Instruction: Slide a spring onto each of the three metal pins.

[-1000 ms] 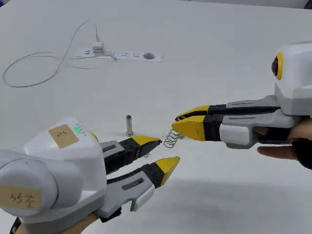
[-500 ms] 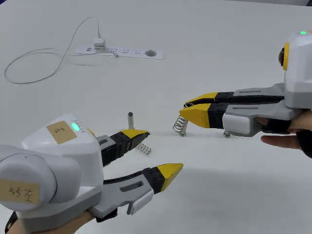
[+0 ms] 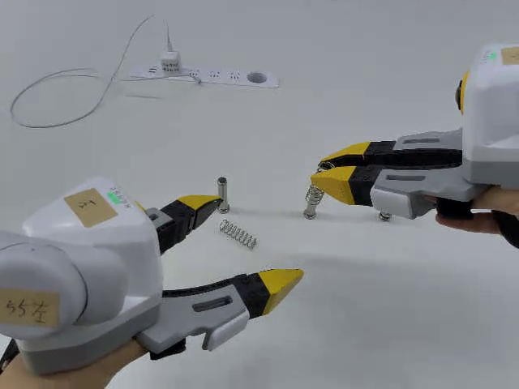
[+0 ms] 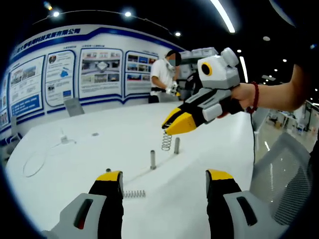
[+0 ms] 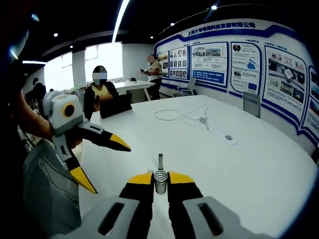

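left claw (image 3: 240, 241): jaws spread wide, holding nothing; it sits low over the table (image 3: 365, 324) at the near left. In the right gripper view (image 5: 108, 168) it comes in from the left, equally splayed.
right claw (image 3: 322, 174): yellow tips pinched narrow on the held spring, reaching in from the right. In its own view (image 5: 159, 178) the coil stands upright between the two tips.
held spring (image 3: 315, 194): hangs upright below the right claw's tips; also seen in the left gripper view (image 4: 166, 141) and the right gripper view (image 5: 159, 181). In the head view its lower end meets the top of the middle pin; I cannot tell whether it is threaded on.
middle pin (image 3: 310, 213): upright on the table, directly under the held spring.
bare pin (image 3: 222, 194): upright with no spring on it, just beyond the left claw's upper tip and well apart from the right claw.
third pin (image 3: 383, 215): mostly hidden under the right claw; only its base shows.
loose spring (image 3: 238, 234): lies flat on the table, near the bare pin, between the left claw's open tips, touching neither.
power strip (image 3: 211, 76): far side of the table, with a white cable (image 3: 57, 81) looping to the left.
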Demonstrator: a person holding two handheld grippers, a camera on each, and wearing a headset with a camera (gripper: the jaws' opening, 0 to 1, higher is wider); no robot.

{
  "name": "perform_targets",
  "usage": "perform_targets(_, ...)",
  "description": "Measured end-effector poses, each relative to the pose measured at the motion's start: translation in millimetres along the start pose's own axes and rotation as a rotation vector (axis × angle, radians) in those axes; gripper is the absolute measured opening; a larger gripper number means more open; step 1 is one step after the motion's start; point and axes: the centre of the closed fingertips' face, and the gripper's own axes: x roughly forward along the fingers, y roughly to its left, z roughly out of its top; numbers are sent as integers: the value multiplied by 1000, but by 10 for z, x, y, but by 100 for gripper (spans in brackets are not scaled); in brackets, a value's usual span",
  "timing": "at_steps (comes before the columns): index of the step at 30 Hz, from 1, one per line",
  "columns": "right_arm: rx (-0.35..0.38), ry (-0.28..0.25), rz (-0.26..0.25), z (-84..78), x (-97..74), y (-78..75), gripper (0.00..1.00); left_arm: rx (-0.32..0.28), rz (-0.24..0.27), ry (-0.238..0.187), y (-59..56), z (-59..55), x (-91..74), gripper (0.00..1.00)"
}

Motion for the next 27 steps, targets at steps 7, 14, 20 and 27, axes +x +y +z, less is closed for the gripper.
perform_targets(7, -31, 15, -29, -34, 69, -119, 11, -1, 22, 14, 62, -72, 2, 77)
perform_targets(14, -41, 16, -68, -68, 117, -305, 11, 16, 31, 29, 68, -142, 28, 86)
perform_targets(20, -19, 7, -92, -92, 154, -433, 11, 11, 35, 39, 71, -199, 38, 92)
perform_targets(27, 8, 9, -108, -160, 220, -524, 11, -4, 57, 42, 127, -221, 31, 100)
